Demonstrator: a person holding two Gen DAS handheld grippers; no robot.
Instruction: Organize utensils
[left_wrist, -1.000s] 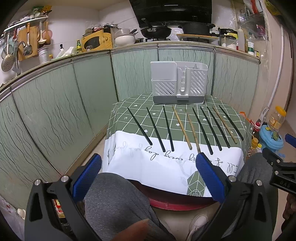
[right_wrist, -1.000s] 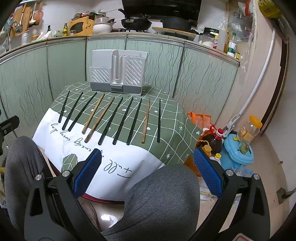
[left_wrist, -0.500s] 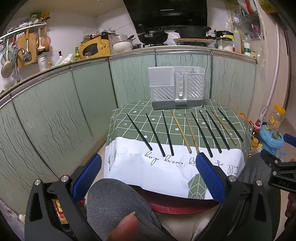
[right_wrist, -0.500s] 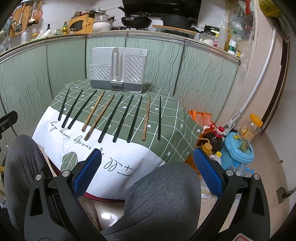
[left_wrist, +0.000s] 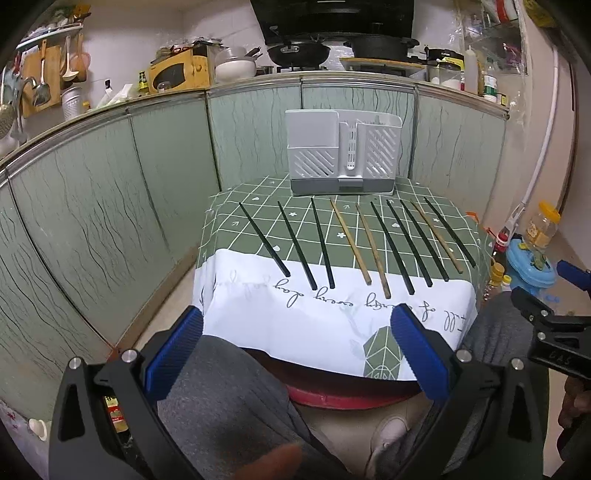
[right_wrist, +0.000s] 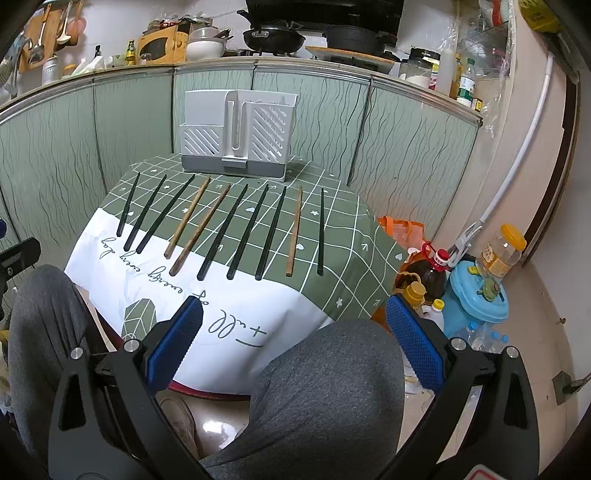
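Several chopsticks lie side by side in a row on a small table with a green checked cloth (left_wrist: 280, 206) (right_wrist: 347, 236). Most are black (left_wrist: 391, 247) (right_wrist: 221, 232); three are brown wood (left_wrist: 349, 245) (right_wrist: 294, 230). Behind them at the table's far edge stands a grey and white slotted utensil holder (left_wrist: 341, 157) (right_wrist: 238, 134). My left gripper (left_wrist: 295, 350) is open, held low over a person's grey trouser knee, short of the table. My right gripper (right_wrist: 293, 339) is open too, above the other knee, with nothing between its fingers.
Green patterned cabinet fronts (left_wrist: 110, 206) curve around the table's left and back. Bottles, a jar and a blue lidded container (right_wrist: 476, 295) crowd the floor to the right. The right gripper's body (left_wrist: 554, 339) shows at the left view's right edge.
Both grippers have shifted slightly, the left one tilting up a little so the table sits lower in its view. Nothing on the table has moved; both grippers stay open.
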